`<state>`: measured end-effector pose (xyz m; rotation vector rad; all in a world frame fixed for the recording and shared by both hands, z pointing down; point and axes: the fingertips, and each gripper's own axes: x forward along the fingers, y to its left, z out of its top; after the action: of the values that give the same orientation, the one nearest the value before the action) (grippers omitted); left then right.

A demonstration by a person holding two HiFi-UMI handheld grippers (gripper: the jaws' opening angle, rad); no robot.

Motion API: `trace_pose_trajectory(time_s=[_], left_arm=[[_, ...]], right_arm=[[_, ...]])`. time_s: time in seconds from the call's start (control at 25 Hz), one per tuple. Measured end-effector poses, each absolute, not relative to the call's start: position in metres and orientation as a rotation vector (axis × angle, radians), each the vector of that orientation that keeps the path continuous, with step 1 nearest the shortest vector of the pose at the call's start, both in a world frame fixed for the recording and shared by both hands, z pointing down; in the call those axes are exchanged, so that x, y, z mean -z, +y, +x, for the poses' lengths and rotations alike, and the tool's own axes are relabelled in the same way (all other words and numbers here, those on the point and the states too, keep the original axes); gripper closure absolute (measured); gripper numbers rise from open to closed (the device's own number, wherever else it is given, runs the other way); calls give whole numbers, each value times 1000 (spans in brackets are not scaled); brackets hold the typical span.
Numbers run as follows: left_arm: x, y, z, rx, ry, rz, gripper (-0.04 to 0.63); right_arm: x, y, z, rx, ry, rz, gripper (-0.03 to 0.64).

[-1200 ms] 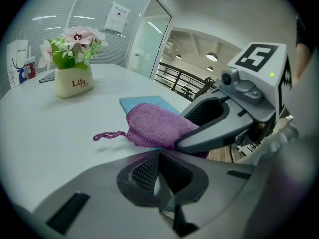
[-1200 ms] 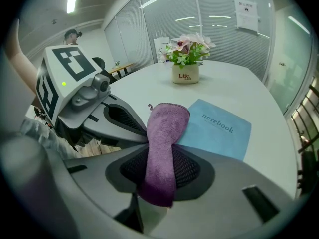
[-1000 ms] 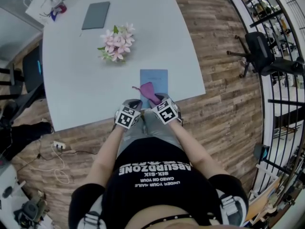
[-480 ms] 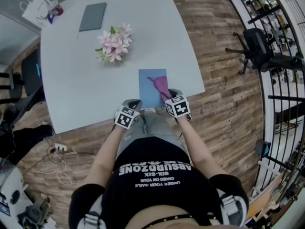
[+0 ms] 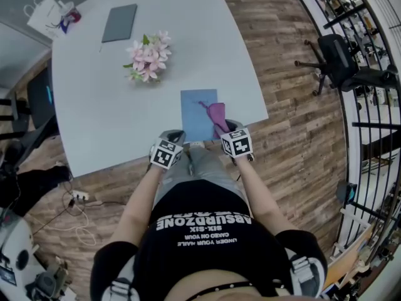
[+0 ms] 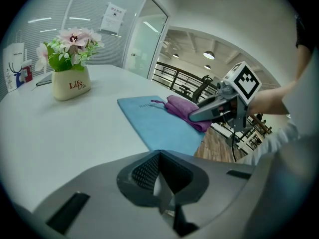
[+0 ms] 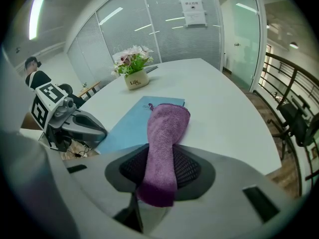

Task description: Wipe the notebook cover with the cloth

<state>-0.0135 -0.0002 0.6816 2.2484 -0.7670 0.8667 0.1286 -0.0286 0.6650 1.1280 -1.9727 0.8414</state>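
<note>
A light blue notebook lies flat near the front edge of the white table; it also shows as the notebook and the notebook. My right gripper is shut on a purple cloth, which trails over the notebook's right side. The cloth runs from between the jaws out onto the cover, and the cloth bunches under the right gripper. My left gripper hovers at the table's front edge, left of the notebook's near corner, shut and holding nothing.
A pot of pink flowers stands behind the notebook at mid-table. A dark grey notebook lies at the far edge. A white bag sits at the far left corner. An office chair stands on the wooden floor to the right.
The right gripper has dragged the purple cloth to the right across the notebook cover, from its lower middle to its right side. The left gripper has stayed put.
</note>
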Motion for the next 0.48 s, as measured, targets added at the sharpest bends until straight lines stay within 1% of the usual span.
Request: trace_pose_trajectory(time_s=[0.48], left_arm=[[-682,0,-15,-864,-789,2248,580]], right_arm=[[-667,8,118,-860,-1976,1099,472]])
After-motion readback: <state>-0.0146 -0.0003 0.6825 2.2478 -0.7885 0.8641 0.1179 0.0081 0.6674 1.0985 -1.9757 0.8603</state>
